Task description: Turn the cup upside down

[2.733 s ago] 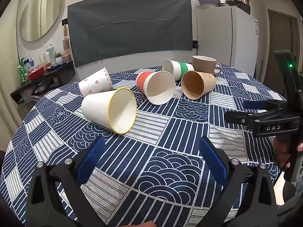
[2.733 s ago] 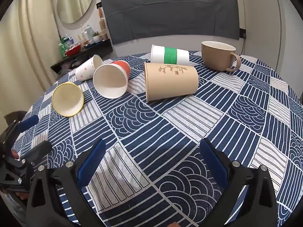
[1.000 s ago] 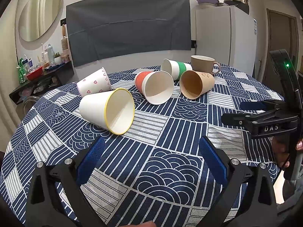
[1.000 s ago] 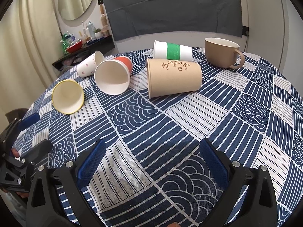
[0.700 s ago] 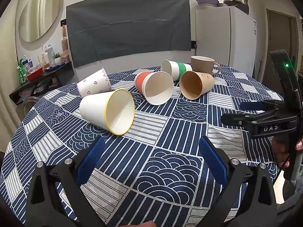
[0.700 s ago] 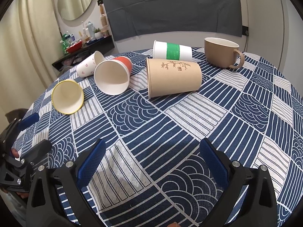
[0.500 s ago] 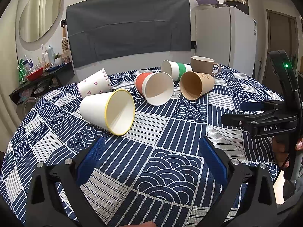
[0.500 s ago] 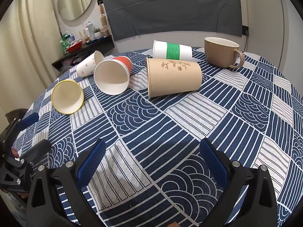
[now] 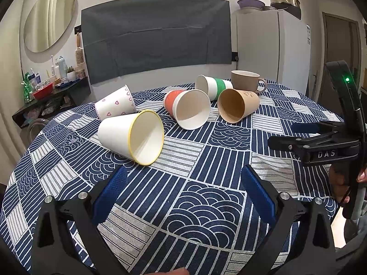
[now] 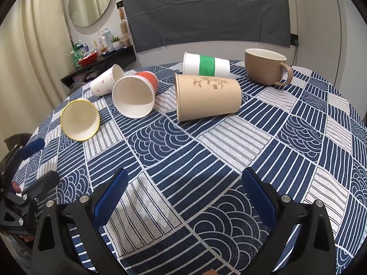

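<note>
Several paper cups lie on their sides on the patterned tablecloth (image 9: 206,197): a yellow-rimmed white cup (image 9: 130,137) (image 10: 80,120), a heart-print cup (image 9: 114,108) (image 10: 104,83), an orange cup (image 9: 188,108) (image 10: 135,96), a green-banded cup (image 9: 213,87) (image 10: 206,65) and a kraft brown cup (image 9: 237,105) (image 10: 206,98). A tan ceramic mug (image 9: 246,81) (image 10: 266,67) stands upright behind them. My left gripper (image 9: 183,190) is open and empty, just short of the yellow-rimmed cup. My right gripper (image 10: 182,191) is open and empty, well short of the kraft cup.
The right gripper also shows at the right of the left wrist view (image 9: 316,146); the left gripper shows at the lower left of the right wrist view (image 10: 25,178). A fridge (image 9: 273,50) and a cluttered shelf (image 9: 52,91) stand beyond the round table.
Both grippers have drifted slightly; the cups lie where they were. Both jaws stay open.
</note>
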